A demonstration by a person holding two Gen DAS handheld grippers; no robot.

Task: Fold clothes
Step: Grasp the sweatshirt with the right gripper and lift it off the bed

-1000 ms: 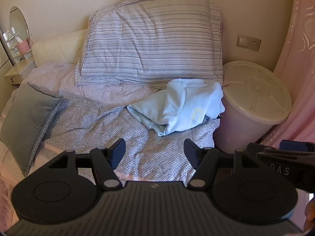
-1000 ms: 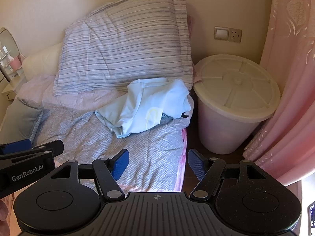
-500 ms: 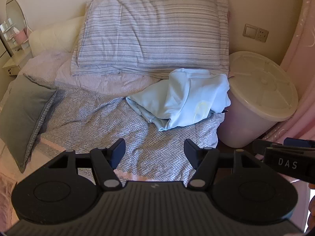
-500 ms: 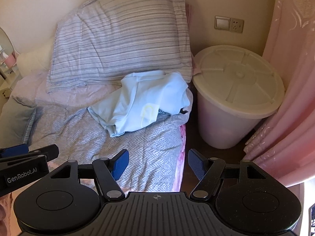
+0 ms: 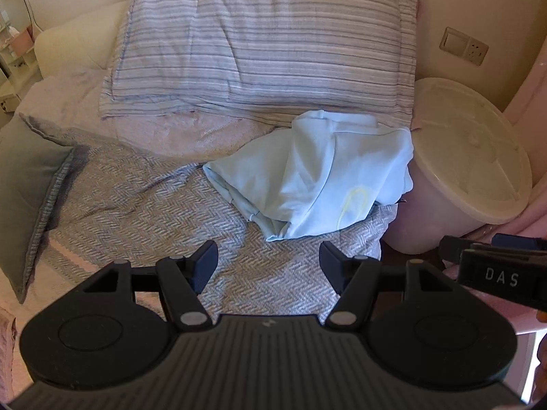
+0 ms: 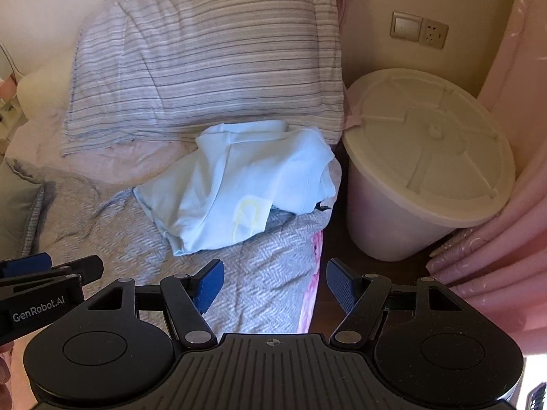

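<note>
Left wrist view: a crumpled light-blue garment lies right of centre in the frame, on the grey herringbone blanket and against the lower edge of the striped pillow. Its long axis runs roughly from lower left to upper right, with a bunched hem end pointing toward the lower centre of the frame. A pale yellow outlined print shows on its lower right fold; no words can be read on it. The left gripper is released, jaws spread wide, above the blanket and apart from the garment. The right gripper enters at the right edge, side-on, marked "DAS".

Right wrist view: the same garment sits at frame centre, near the bed's right edge, beside the lidded pale bin. The right gripper is released, blue pads well apart, holding nothing. The left gripper shows at lower left, labelled "GenRobot.AI". A switch and socket plate is on the wall at upper right.
</note>
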